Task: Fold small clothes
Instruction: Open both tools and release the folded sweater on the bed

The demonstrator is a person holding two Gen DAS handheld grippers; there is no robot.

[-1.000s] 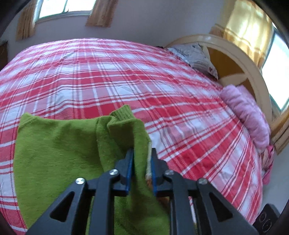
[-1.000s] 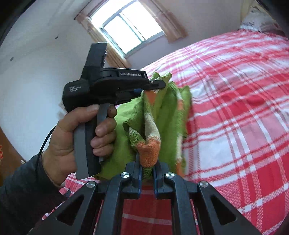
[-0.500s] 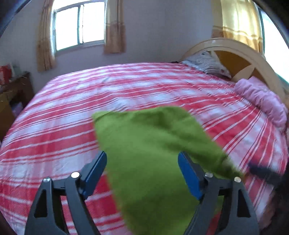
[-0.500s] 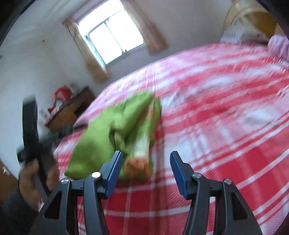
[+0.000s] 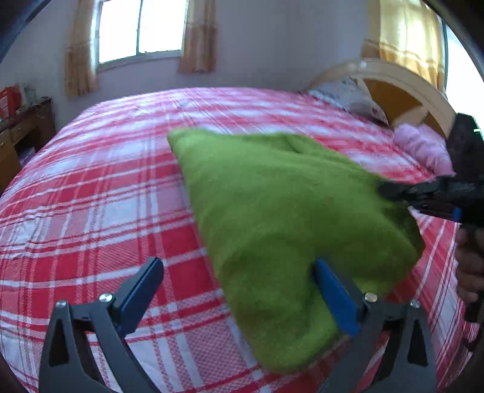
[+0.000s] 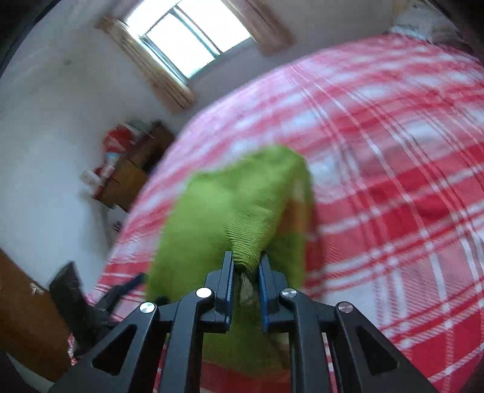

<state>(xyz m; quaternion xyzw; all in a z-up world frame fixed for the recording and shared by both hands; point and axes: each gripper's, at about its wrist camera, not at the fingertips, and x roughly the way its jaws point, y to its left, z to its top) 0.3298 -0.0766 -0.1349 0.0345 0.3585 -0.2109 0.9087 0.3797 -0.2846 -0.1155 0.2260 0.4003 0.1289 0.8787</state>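
Spreading wider, the left gripper (image 5: 239, 290) has let go of the green sweater (image 5: 281, 217) it pinched a second ago; the cloth now lies loose between its opening jaws on the red plaid bed (image 5: 90, 217). The right gripper (image 6: 246, 272), briefly open half a second back, is closing on the sweater's ribbed edge (image 6: 246, 241).

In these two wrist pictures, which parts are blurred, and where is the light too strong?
Left wrist view: the green sweater looks soft and smeared, the right gripper at the edge too; the window is washed out white. Right wrist view: the plaid bedspread is streaked by motion blur, while the ribbed cuff between the closing fingers stays sharp. Both views bend straight lines.
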